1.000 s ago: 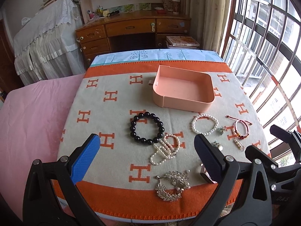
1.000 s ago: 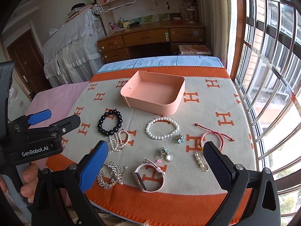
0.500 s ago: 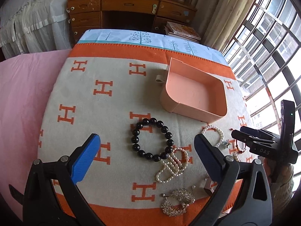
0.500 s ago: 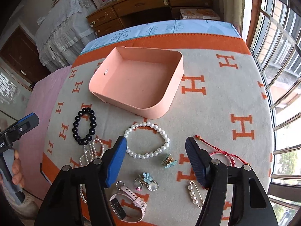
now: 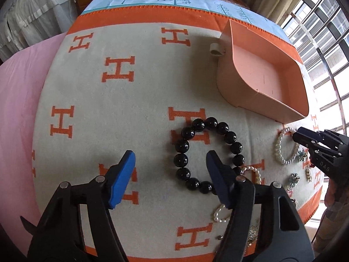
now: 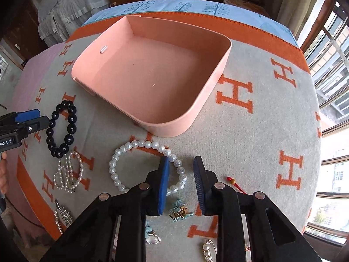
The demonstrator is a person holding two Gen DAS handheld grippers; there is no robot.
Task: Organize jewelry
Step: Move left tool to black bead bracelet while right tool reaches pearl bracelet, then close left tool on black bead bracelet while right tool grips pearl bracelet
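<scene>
Having dropped closer, both claws narrower yet empty: left at black bracelet, right seemingly straddling pearl bracelet.

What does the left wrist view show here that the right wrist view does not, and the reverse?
Only the left wrist view shows the small tab on the outer wall of the peach plastic tray.

Only the right wrist view shows the tray's whole bare floor, the red cord bracelet's end and the open right gripper straddling the white pearl bracelet.

Both show the tray, the black bead bracelet, the pearl bracelet and the orange-H blanket.
</scene>
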